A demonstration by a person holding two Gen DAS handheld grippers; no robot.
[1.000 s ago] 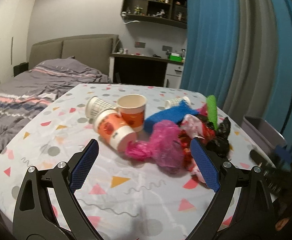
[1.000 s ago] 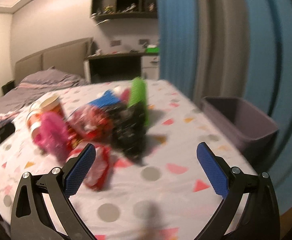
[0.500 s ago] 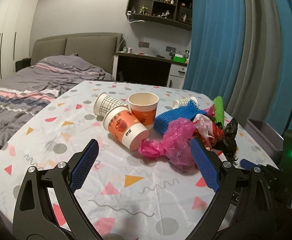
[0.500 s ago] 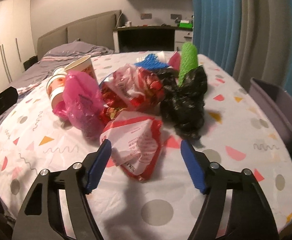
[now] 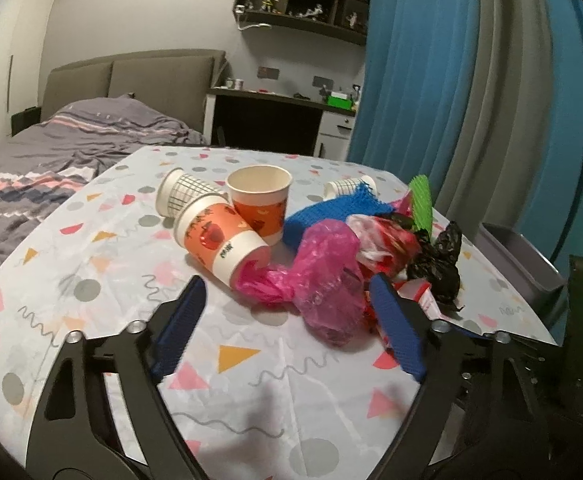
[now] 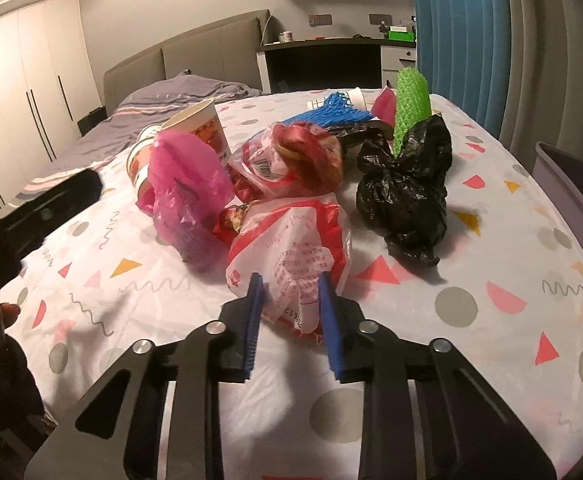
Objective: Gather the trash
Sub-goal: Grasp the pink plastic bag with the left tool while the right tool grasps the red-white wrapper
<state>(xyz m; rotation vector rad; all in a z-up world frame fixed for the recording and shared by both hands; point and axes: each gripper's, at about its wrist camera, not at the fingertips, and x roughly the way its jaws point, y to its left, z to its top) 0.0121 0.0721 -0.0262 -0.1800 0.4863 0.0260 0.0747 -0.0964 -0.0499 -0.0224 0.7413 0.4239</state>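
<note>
Closing on a crumpled red-and-white printed plastic bag point(image 6: 291, 248), the right gripper point(image 6: 289, 322) has just drawn its blue-padded jaws in until the pads appear to pinch the bag's near edge, low over the bench point(image 6: 491, 320) with its confetti-patterned cloth. The left gripper point(image 5: 287, 324) hangs back with its jaws apart and nothing between them; they have just narrowed a little, a translucent pink plastic bag point(image 5: 323, 268) lying just beyond the tips.

The step in hand looks like the first pick of the collection: securing the red-and-white bag. Judging by the layout, the next move calls for a lift clear of the pile and a carry to the grey plastic bin point(image 6: 571, 184) at the bench's right edge, without dragging neighbouring wrappers along.

Counted on the bench: four paper cups, two orange-printed point(image 5: 221, 242) and two white with a grid pattern point(image 5: 183, 192); one pink bag; one knotted black plastic bag point(image 6: 409, 188); one clear-and-red snack packet point(image 6: 291, 160); one blue foam net sleeve point(image 6: 327, 112); one green foam net sleeve point(image 6: 409, 108). A small pink item behind the green sleeve is too hidden to identify.
</note>
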